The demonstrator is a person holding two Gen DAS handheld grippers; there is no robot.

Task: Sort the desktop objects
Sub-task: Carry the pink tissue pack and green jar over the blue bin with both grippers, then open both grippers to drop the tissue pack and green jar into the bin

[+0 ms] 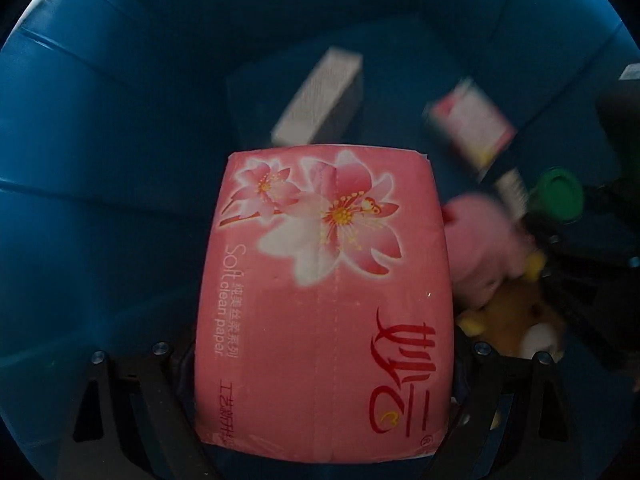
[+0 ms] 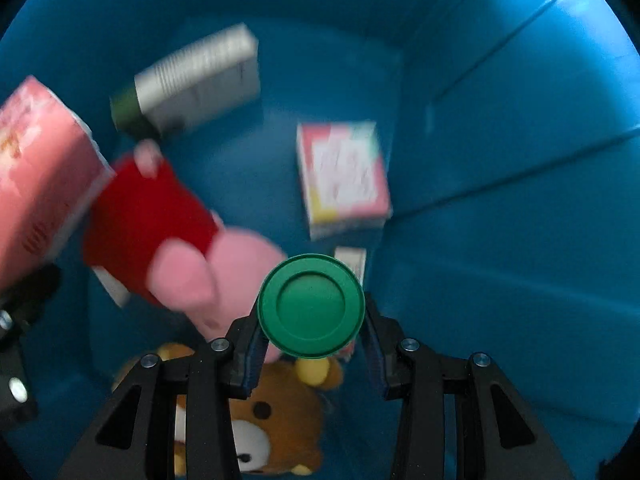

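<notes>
Tissues (image 1: 324,300), a pink flowered pack, sit clamped between the wide-spread fingers of the left gripper (image 1: 324,380), which pinch its two sides; the pack hangs over the inside of a blue bin (image 1: 100,160) and points straight down into it. Beyond it on the bin floor lie a grey box (image 1: 320,96) and, further right, a pink-and-white carton (image 1: 472,120), both blurred. Right of the pack are a pink plush (image 1: 484,240) in a red dress and a brown bear (image 1: 512,316), with little room between them and the pack's edge.

The right gripper (image 2: 312,344) pinches a green-capped container (image 2: 311,306) between its fingers, cap end toward the camera, held above the bear and just beside the plush.

The step in hand looks like dropping both things into the bin. To do it well, the left hand should aim for the bare floor left of the plush, lower until the pack is near the bottom, then spread its fingers fully so the soft pack falls flat. The right should find the gap near the carton and release low, since a round container may roll or tip.
</notes>
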